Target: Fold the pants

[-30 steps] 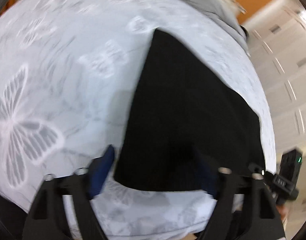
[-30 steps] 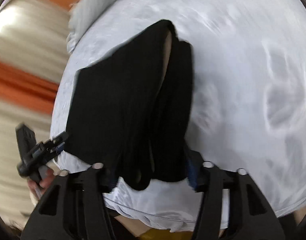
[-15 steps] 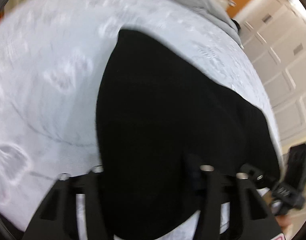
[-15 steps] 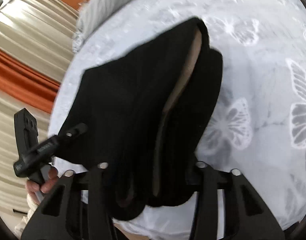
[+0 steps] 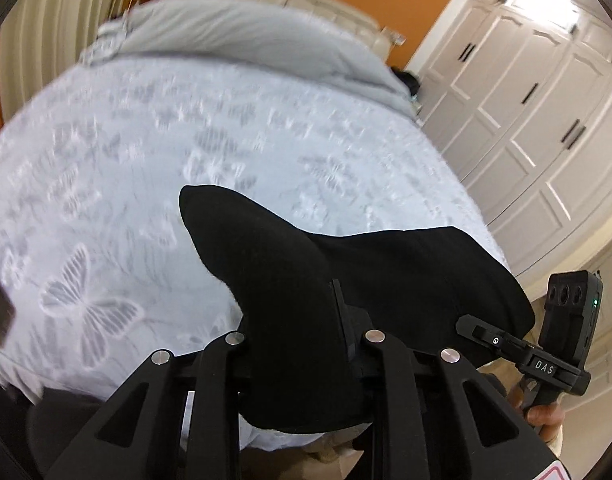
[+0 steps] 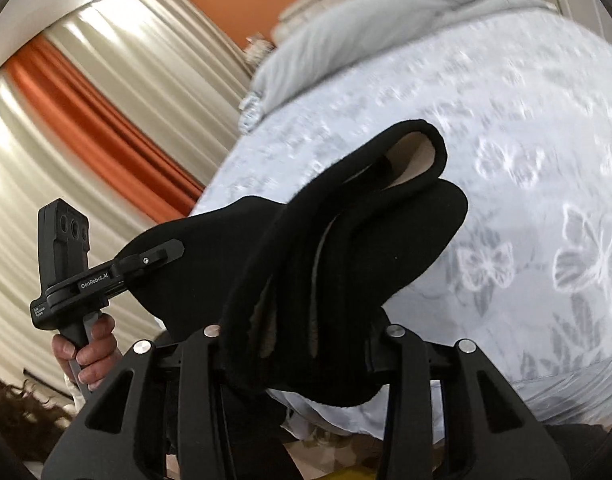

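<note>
Pants lifted above bed, stacked black layers | left tongs and right tongs both clamped on near edge | risk: thick layers slip unevenly, fold skews.

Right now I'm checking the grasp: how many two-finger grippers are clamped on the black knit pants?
2. The left gripper pinches one end of the black knit pants; the right gripper pinches the other, lifted above the butterfly-print bedspread.

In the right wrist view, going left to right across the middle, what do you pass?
Cream and orange curtains → left tongs, held in a hand → black pants, draped up off the bed → white butterfly-print bedspread.
</note>
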Motion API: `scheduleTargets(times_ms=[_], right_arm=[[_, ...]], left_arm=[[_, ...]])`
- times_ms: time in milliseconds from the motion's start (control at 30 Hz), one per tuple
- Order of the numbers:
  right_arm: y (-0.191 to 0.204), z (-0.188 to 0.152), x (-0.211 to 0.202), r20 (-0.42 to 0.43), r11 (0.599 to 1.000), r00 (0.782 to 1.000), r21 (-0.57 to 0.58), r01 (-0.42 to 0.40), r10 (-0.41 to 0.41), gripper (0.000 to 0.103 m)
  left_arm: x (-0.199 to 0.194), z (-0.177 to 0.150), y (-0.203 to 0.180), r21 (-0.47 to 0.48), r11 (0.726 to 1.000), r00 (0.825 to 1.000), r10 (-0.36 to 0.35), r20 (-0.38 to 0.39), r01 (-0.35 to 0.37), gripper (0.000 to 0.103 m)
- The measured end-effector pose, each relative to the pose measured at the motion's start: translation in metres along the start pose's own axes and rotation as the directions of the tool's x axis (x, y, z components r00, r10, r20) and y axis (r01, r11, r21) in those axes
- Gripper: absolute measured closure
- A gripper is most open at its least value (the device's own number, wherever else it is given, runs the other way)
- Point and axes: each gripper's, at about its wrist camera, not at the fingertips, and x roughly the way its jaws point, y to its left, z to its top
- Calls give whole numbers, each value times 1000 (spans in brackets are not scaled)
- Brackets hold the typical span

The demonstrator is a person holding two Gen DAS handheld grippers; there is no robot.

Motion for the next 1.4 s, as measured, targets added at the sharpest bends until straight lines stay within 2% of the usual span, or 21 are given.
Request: scheduleTargets(times_ms=[133, 300, 500, 633, 700, 800, 900, 1167, 1333, 1400], right_arm=[[17, 21, -25, 74, 998, 997, -61, -26, 31, 66], [39, 63, -43, 160, 990, 984, -134, -51, 72, 66], [62, 124, -48, 276, 973, 954, -223, -56, 118, 65], [60, 162, -42, 342, 966, 927, -251, -66, 152, 65], [55, 179, -36, 358, 964, 918, -253, -78, 169, 65], [44, 206, -23, 368, 965, 912, -245, -91, 179, 65], [31, 234, -2, 376, 968, 910, -233, -90, 175, 65], [-20, 287, 77, 346, 980, 927, -178, -88, 146, 65], [-57, 302, 127, 325, 986, 939, -154, -63, 111, 65], [-78, 305, 152, 306, 990, 947, -128, -58, 95, 65]], left_arm=[[-35, 18, -14, 50, 999, 995, -7, 98, 2, 84], [-68, 58, -27, 92, 996, 976, -14, 217, -6, 84], [-93, 109, -39, 132, 991, 935, -31, 352, -17, 83], [-95, 146, -41, 148, 989, 906, -38, 422, -27, 83], [-89, 161, -40, 157, 987, 897, -38, 441, -35, 82], [-75, 188, -39, 164, 985, 885, -36, 464, -46, 82], [-51, 216, -30, 146, 988, 883, -26, 468, -49, 82], [31, 267, 4, 110, 990, 882, 25, 470, -86, 82], [99, 292, 41, 92, 992, 890, 38, 455, -89, 81], [130, 297, 60, 66, 995, 902, 41, 431, -77, 81]])
